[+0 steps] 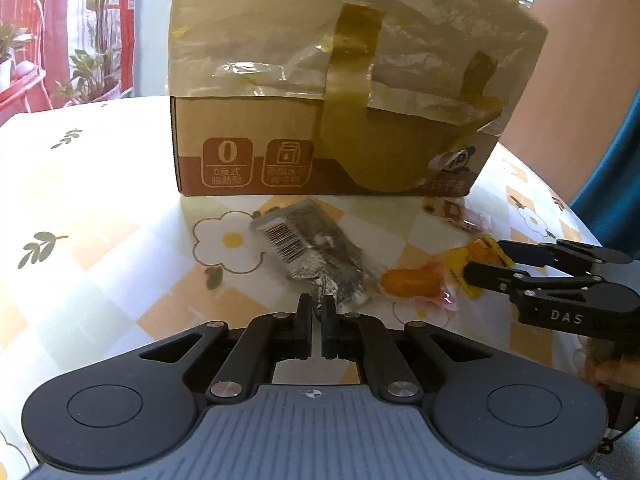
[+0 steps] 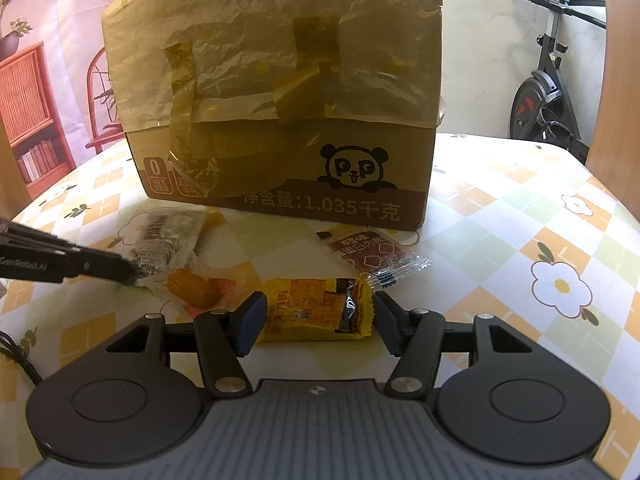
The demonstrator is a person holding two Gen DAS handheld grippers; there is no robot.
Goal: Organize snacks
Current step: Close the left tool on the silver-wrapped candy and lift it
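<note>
A silver snack packet [image 1: 312, 256] with a barcode lies on the table before a taped cardboard box [image 1: 328, 148]. My left gripper [image 1: 316, 308] is shut on the packet's near end; it also shows in the right wrist view [image 2: 132, 274]. My right gripper [image 2: 316, 316] is open with its fingers on either side of a yellow snack packet [image 2: 316, 312]. That gripper shows in the left wrist view [image 1: 484, 260]. An orange sausage-like snack [image 1: 412, 282] in clear wrap lies between the two packets. A brown snack packet [image 2: 372, 256] lies near the box.
The box [image 2: 280, 120] stands tall at the back of the table, its flaps up and taped. The flower-patterned tablecloth [image 2: 520, 220] covers the table. An exercise bike [image 2: 544, 80] stands beyond the table's right edge.
</note>
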